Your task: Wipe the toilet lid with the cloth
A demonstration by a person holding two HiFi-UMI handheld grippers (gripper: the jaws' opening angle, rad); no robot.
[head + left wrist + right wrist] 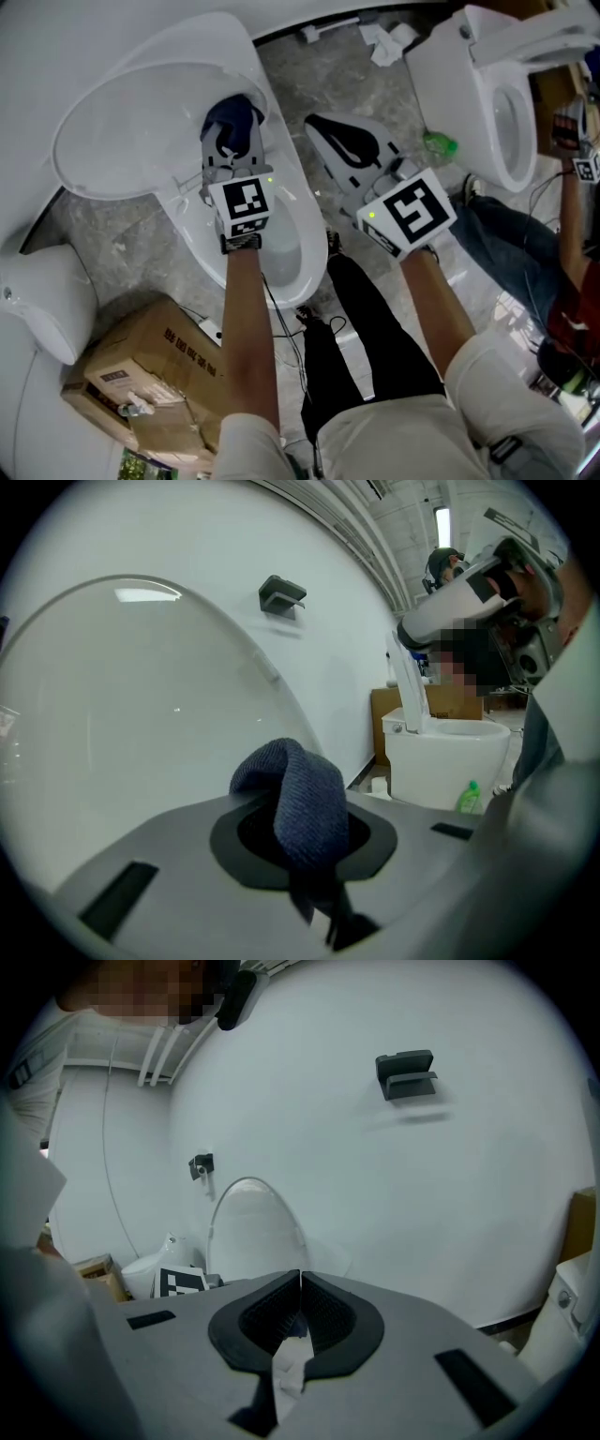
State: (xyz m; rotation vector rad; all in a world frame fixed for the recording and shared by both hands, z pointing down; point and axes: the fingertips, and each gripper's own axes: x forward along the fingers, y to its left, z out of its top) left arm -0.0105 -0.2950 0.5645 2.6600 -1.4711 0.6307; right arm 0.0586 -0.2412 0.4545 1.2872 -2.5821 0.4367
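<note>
From the head view, the left gripper (230, 142) clamps the dark cloth (234, 114) at the right edge of the raised toilet lid (122, 141). Its own view shows the cloth bunched between the jaws. I'd press it flat and sweep leftward. The right gripper (339, 141), in its view, is pinched together, off to the right.

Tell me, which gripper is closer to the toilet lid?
Left. The left gripper, holding the cloth, is at the edge of the toilet lid; the right gripper is off to the side, over the floor.
</note>
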